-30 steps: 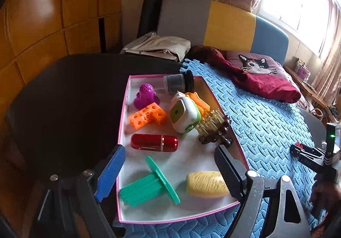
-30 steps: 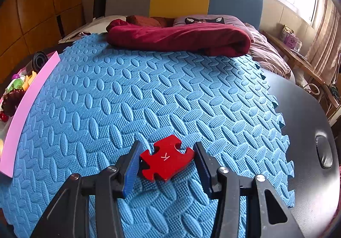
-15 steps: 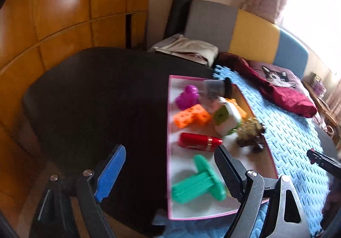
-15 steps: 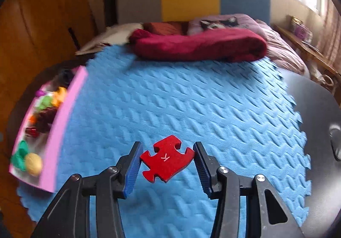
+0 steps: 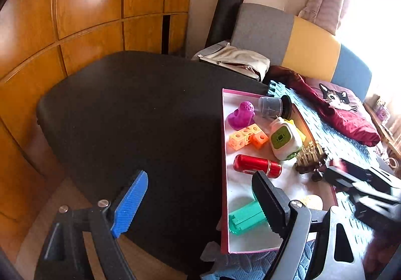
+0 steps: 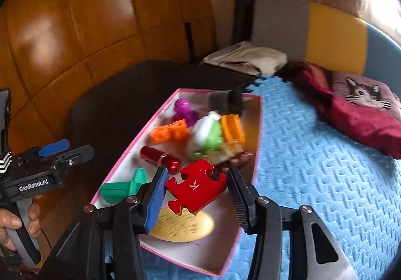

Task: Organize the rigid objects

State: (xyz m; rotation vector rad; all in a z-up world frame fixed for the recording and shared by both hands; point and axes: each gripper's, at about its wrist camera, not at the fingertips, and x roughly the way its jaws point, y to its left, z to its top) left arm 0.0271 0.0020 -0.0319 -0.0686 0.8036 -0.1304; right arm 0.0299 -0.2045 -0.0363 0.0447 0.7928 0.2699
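Observation:
My right gripper is shut on a red puzzle piece marked K and holds it in the air over the near end of a pink-rimmed tray. The tray holds a red cylinder, a green spool, a yellow oval, orange blocks, a purple toy and a green-white gadget. My left gripper is open and empty, low over the black table left of the tray. The right gripper shows blurred in the left wrist view.
The tray lies half on a blue foam mat and half on the black table. A dark red cloth and a cat cushion lie at the mat's far end. Wooden cabinets stand to the left.
My right gripper has carried the red puzzle piece left, from over the mat to above the tray. My left gripper has swung left, off the tray and over the black table.

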